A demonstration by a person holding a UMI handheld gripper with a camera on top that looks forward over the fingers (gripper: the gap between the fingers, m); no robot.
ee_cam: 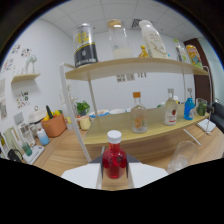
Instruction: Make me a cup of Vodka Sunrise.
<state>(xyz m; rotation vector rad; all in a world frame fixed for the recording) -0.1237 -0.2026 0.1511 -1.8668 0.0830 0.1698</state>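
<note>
The red bottle, white-capped and probably smooth rigid glass heavy with liquid, stands just ahead of the gripper before the lower shelf; finger state cannot be determined; grasp the body below the cap.

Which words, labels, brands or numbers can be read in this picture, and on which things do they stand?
None can be read.
Black-and-yellow label on the large bottle on the top shelf: blurred.
Label on the tall white bottle on the top shelf: blurred.
Label on the clear bottle with a white label on the lower shelf: blurred.
Small red bottle with a white cap, between the gripper fingers: no label visible.
</note>
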